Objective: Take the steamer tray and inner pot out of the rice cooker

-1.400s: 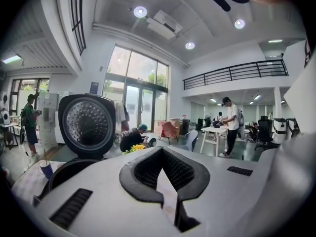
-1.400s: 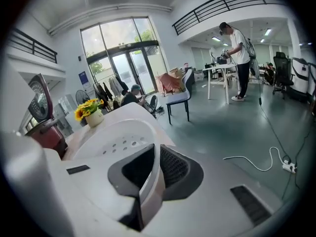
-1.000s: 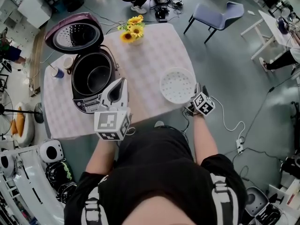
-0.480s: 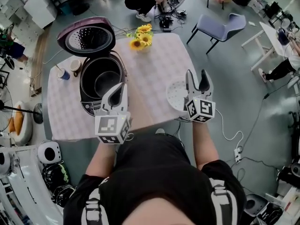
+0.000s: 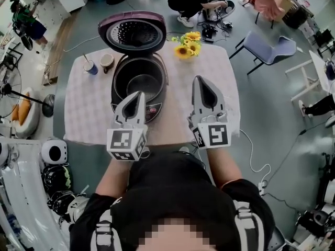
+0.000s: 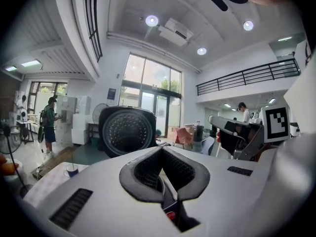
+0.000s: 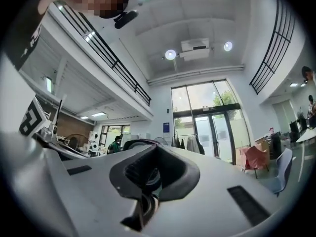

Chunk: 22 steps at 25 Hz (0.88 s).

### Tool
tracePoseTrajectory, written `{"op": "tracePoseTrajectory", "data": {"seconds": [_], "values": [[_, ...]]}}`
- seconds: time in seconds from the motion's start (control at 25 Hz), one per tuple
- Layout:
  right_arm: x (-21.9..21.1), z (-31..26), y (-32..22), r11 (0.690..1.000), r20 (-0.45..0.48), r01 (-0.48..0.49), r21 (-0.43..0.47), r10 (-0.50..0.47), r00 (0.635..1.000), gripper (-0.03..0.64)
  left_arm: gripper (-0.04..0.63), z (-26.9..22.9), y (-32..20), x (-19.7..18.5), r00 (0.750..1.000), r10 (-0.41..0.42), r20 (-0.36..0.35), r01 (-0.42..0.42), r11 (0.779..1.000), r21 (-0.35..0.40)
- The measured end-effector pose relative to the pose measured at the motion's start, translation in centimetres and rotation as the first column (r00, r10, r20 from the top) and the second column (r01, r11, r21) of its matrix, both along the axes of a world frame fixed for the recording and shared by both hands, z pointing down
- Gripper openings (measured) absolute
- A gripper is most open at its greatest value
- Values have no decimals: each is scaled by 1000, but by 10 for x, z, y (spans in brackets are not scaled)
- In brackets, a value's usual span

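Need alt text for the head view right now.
Open rice cooker, inner pot inside, stands on a table. The left gripper and right gripper hover over its near edge, fingers shut and empty, the right's having just closed.

The right gripper rose off the steamer tray, probably hidden behind it, jaws closing empty.

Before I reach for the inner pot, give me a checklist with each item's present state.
1. Lid of the rice cooker open: ok.
2. Steamer tray out of the cooker: ok, none in the opening.
3. Inner pot seated, rim exposed: ok.
4. Left tool empty: ok, jaws shut on nothing.
5. Right tool empty: ok, jaws have just closed, nothing between them.
6. A tool open for the pot rim: not ok, both shut.
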State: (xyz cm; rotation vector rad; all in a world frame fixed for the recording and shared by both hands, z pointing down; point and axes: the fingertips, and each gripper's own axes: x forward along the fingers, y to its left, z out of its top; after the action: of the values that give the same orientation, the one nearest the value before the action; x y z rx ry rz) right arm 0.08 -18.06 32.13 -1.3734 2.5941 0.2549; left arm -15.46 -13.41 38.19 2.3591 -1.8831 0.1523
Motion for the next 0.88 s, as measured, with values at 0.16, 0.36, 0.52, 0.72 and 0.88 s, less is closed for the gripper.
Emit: {"op": "tracePoseTrajectory", "data": {"seconds": [0.16,0.36,0.52,0.72,0.88], "values": [[-49,3,0,998,2,56,-24,-56,998,0,3,0,5,-39,999,-44,8,44,999,-2],[-84,17,2,993,5,99,-63,-99,995,0,3,5,14,-74,995,-101,4,101,995,-1],[-97,23,2,991,-12,115,-73,-117,993,0,3,6,17,-84,994,-111,-1,111,994,-1],[-105,26,1,990,-26,112,-84,-115,993,0,3,6,19,-94,992,-124,-5,124,992,4],[-105,26,-3,987,8,130,-95,-130,992,3,17,11,11,-101,992,-126,-28,126,992,-29]]}}
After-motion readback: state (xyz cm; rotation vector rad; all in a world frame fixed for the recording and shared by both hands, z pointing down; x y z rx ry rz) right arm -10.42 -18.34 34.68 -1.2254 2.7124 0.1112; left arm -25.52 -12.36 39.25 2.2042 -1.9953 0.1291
